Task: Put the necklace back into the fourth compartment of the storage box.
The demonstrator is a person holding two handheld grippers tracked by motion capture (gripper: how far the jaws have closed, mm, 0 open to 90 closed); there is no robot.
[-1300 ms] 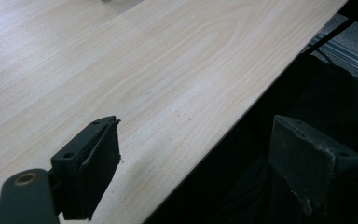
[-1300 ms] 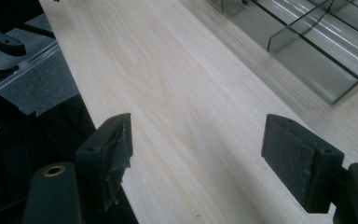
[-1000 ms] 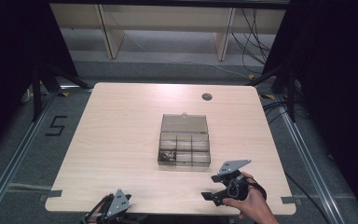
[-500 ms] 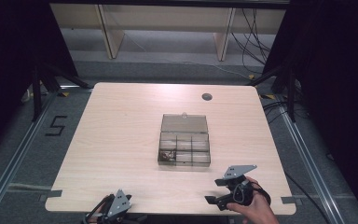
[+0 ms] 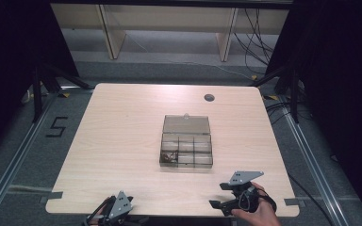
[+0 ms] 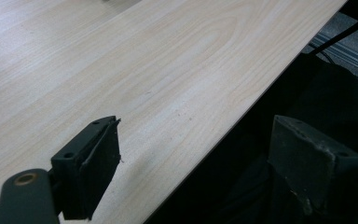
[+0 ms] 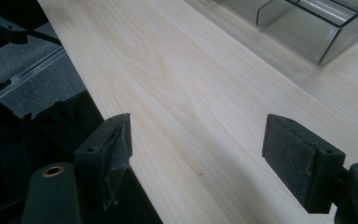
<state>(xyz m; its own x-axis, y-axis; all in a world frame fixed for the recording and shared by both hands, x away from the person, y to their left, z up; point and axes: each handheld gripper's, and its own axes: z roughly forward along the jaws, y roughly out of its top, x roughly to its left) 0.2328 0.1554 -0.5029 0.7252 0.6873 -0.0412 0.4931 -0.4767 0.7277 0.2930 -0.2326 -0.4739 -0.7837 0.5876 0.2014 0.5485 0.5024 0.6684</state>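
A clear plastic compartment box [image 5: 187, 147] lies in the middle of the table with its lid [image 5: 186, 124] folded back flat. Small dark parts [image 5: 170, 157] sit in its near-left compartment. My right gripper [image 5: 221, 196] is held by a hand [image 5: 257, 214] at the near-right table edge, a short way in front of the box. In the right gripper view it [image 7: 200, 140] is open over bare wood, with a corner of the box [image 7: 317, 28] ahead. My left gripper [image 5: 118, 208] hangs at the near-left edge; in its own view it [image 6: 203, 140] is open, straddling the table's edge with nothing between its jaws.
The wooden table [image 5: 122, 141] has a round cable hole [image 5: 209, 98] at the far right. Pale shelving [image 5: 169, 23] stands behind it, with cables on the floor. Metal floor rails [image 5: 311, 155] run along both sides. A mark "5" [image 5: 56, 127] is on the floor at the left.
My right gripper has drawn back slightly toward the near table edge and a bit to the right. The left gripper and the box have stayed put.
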